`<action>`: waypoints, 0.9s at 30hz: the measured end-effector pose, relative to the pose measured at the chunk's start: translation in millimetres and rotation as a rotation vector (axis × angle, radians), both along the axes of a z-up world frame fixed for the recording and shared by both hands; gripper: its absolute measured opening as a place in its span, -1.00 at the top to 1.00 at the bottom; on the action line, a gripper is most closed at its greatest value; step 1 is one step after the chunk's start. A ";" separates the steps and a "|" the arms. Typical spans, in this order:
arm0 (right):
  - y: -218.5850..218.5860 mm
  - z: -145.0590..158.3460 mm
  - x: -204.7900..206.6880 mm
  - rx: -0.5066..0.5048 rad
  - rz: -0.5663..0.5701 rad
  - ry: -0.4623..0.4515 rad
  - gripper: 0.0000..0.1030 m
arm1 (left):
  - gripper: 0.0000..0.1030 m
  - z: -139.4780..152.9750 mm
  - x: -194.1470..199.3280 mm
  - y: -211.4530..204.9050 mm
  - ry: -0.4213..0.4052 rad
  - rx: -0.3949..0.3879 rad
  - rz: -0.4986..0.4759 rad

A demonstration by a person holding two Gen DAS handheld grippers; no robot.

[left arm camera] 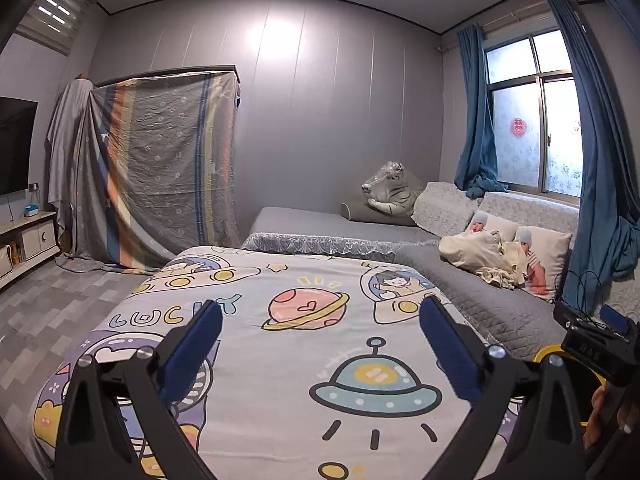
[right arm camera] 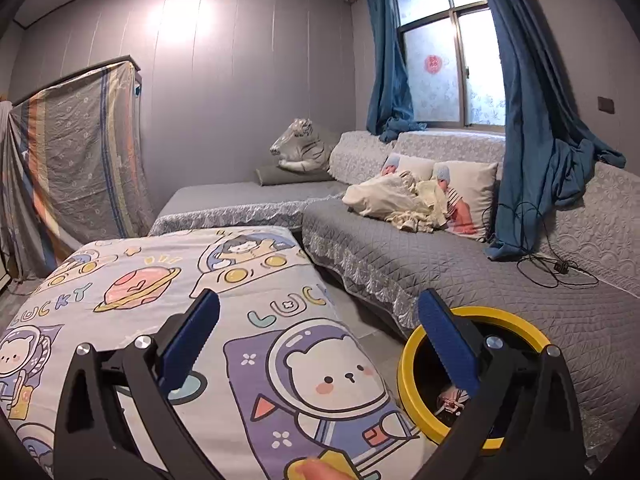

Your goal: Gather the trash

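My left gripper is open and empty, held above a table covered with a cartoon space-print cloth. My right gripper is open and empty, above the same cloth near its right edge. A yellow-rimmed trash bin stands on the floor between the table and the grey sofa, below my right finger; a small piece of trash lies inside. The bin's rim also shows in the left wrist view, behind the right gripper's body.
A grey quilted L-shaped sofa holds pillows, a cream blanket, a black cable and a plush tiger. A sheet-draped cabinet stands at the far wall. A TV and low stand are at left.
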State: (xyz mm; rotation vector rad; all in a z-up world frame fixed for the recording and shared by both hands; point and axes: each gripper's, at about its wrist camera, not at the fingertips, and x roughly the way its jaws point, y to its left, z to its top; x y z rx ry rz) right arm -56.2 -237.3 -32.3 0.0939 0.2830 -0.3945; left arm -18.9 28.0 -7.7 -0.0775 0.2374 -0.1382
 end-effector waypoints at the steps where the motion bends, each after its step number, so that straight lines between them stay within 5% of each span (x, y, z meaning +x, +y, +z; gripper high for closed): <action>1: -0.1 0.6 -2.9 0.005 0.001 -0.016 -0.84 | -0.85 0.3 0.0 0.1 0.004 -0.002 0.002; 27: 7.5 -1.9 -1.0 0.017 0.019 -0.013 -0.85 | -0.85 -1.5 6.2 4.9 -0.001 -0.015 0.059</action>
